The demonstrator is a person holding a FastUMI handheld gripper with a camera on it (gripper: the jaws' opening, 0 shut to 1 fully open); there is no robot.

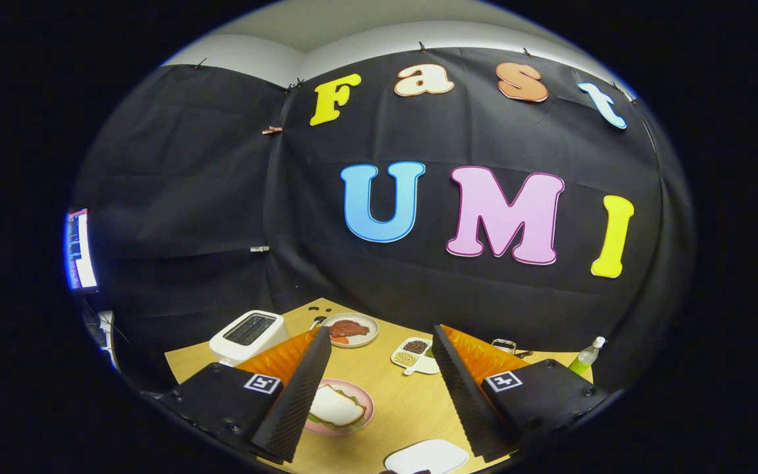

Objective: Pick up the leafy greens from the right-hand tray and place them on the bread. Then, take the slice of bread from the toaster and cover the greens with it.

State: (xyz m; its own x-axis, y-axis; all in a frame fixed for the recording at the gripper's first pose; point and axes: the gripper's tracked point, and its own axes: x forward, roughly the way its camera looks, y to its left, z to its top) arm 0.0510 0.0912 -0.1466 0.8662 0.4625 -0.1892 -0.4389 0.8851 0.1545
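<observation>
Here the hand-held gripper (379, 388) hangs with fingers wide apart, gripping nothing. Beside its left finger a pink plate (359, 395) carries bread (336, 406) over greens (318, 419); the toaster (247, 334) stands beyond.

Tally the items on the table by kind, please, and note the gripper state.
Toaster: 1
Plates and trays (pink sandwich plate, meat plate, divided tray, white tray): 4
Bottle: 1
Total: 6
Gripper: open, holding nothing.
</observation>
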